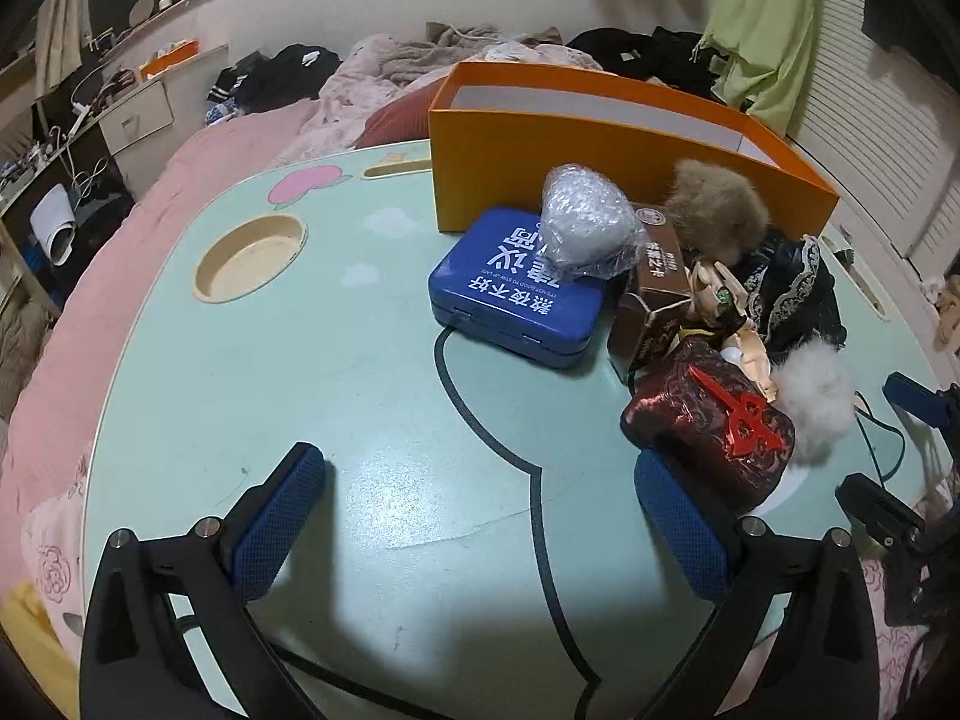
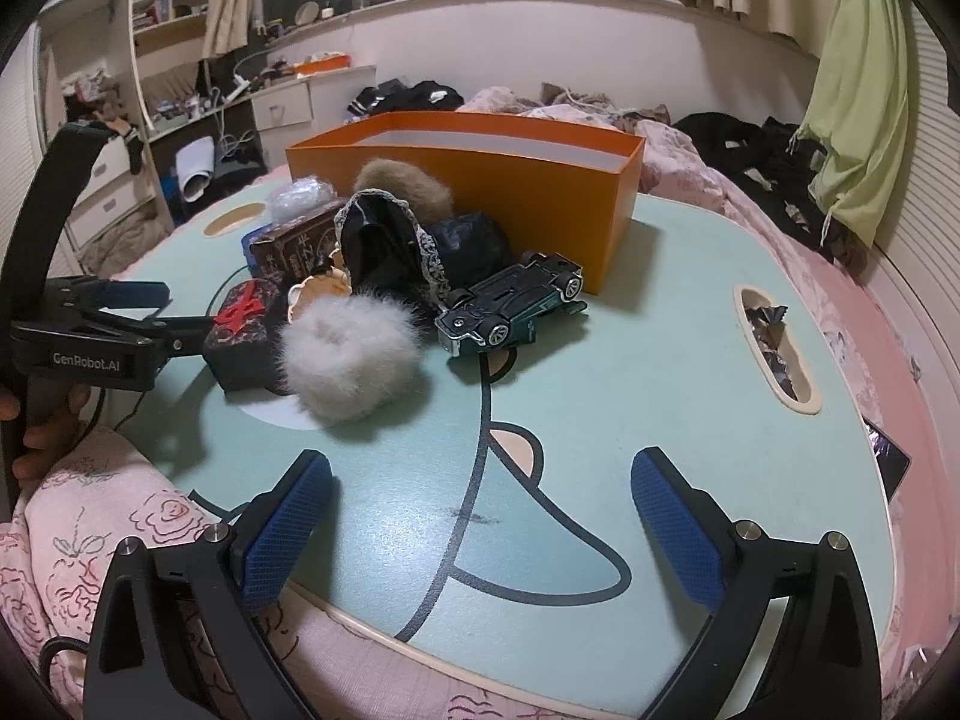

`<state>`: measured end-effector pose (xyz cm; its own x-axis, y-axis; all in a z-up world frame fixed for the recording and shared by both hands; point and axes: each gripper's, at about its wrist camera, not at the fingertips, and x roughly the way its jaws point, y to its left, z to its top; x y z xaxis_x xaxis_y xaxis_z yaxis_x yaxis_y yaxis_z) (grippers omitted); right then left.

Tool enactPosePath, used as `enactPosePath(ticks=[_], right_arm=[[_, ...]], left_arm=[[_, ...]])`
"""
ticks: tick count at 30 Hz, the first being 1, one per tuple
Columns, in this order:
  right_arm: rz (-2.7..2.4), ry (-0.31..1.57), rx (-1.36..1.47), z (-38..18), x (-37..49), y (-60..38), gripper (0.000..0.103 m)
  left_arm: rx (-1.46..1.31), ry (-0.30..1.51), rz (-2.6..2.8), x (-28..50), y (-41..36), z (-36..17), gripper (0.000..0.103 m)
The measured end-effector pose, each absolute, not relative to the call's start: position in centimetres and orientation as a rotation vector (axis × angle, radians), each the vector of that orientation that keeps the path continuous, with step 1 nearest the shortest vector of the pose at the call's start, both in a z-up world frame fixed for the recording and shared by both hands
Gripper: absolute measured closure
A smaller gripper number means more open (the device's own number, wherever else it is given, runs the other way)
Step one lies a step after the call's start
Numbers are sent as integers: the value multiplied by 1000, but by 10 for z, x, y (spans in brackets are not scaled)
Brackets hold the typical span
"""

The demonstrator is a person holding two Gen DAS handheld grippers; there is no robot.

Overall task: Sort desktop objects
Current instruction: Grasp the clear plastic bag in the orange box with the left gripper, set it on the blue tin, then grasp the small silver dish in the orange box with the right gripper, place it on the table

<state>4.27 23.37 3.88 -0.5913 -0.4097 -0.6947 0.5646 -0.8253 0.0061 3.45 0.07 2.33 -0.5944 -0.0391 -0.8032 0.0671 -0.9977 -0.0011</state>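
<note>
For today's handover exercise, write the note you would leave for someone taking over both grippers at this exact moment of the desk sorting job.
Left gripper: open, empty, low over the table, its right finger beside the dark red box.
Right gripper: open, empty, over bare table.
Orange box stands at the back; no item shows inside it.
Unsorted pile in front of it: blue case with bubble-wrapped bundle on it, brown carton, brown pompom, white pompom, black lace item, upturned toy car.
Done: nothing visibly sorted.
Left: everything; the dark red box looks the likely first pick.
</note>
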Motion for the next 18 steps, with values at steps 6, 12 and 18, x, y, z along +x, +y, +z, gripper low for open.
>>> enactPosePath(ticks=[6, 12, 18], right_arm=[[-2340, 146, 977, 85, 14, 224, 7], [-2407, 140, 1073, 143, -55, 178, 7], [-2355, 135, 1326, 125, -112, 143, 10]], left_arm=[[1385, 52, -2755, 34, 0, 25, 0], [1385, 52, -2755, 35, 0, 26, 0], [1382, 55, -2758, 36, 0, 28, 0]])
